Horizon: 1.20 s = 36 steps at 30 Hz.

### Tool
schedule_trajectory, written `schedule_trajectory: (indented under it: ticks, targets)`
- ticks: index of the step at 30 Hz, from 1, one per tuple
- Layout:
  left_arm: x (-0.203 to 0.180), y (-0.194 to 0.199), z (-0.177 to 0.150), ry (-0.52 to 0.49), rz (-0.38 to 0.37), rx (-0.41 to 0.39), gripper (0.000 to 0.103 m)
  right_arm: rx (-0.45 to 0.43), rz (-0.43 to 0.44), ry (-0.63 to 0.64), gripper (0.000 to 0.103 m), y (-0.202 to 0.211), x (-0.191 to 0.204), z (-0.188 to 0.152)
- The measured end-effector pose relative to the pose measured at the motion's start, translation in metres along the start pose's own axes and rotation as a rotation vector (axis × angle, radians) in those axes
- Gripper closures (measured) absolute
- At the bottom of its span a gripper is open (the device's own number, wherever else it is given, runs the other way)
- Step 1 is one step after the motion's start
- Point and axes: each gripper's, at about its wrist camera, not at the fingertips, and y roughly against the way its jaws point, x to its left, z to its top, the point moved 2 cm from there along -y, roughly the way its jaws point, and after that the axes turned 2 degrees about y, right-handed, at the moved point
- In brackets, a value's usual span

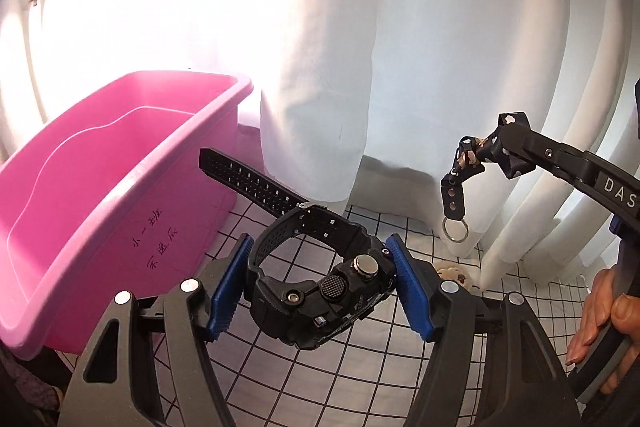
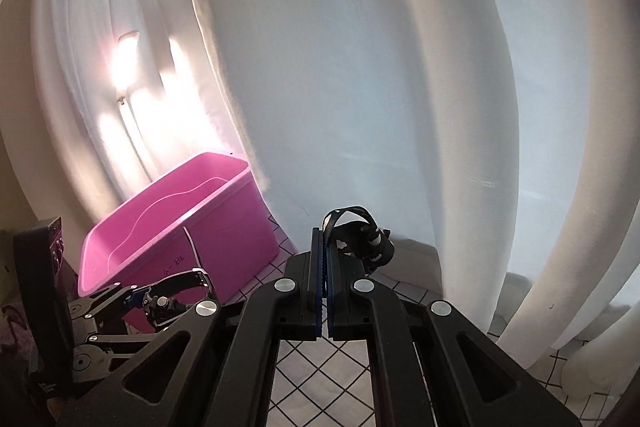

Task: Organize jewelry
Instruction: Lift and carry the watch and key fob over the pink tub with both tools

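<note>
Your left gripper (image 1: 320, 291) clamps the watch (image 1: 320, 287); pink bin (image 1: 120, 187) sits upper left, nearer it. Right gripper (image 2: 324, 267) pinches keychain strap (image 2: 360, 235).

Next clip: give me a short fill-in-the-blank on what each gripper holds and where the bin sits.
1. The left gripper is shut on a black ____.
2. The right gripper pinches a dark strap that ends in a metal ____.
3. The bin on the checked cloth is ____ in colour.

Missing words: watch; ring; pink

Pink bin (image 1: 120, 163), black watch (image 1: 320, 279)
</note>
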Motion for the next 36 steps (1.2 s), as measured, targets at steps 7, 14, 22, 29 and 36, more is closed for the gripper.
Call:
schedule_trajectory:
  ticks: [7, 14, 22, 29, 36]
  targets:
    - [0.028, 0.049, 0.040, 0.046, 0.026, -0.104, 0.038, -0.065, 0.091, 0.083, 0.101, 0.007, 0.049, 0.048]
    - [0.073, 0.083, 0.065, 0.064, 0.078, -0.175, 0.038, -0.103, 0.219, 0.148, 0.101, -0.009, 0.112, 0.092]
    - [0.147, 0.093, 0.073, 0.128, 0.196, -0.173, 0.038, -0.033, 0.364, 0.202, 0.101, -0.066, 0.184, 0.110]
    - [0.201, 0.077, 0.062, 0.185, 0.254, -0.101, 0.038, 0.105, 0.419, 0.214, 0.101, -0.127, 0.223, 0.096]
    - [0.231, 0.041, 0.051, 0.220, 0.262, 0.031, 0.038, 0.288, 0.351, 0.189, 0.101, -0.193, 0.230, 0.068]
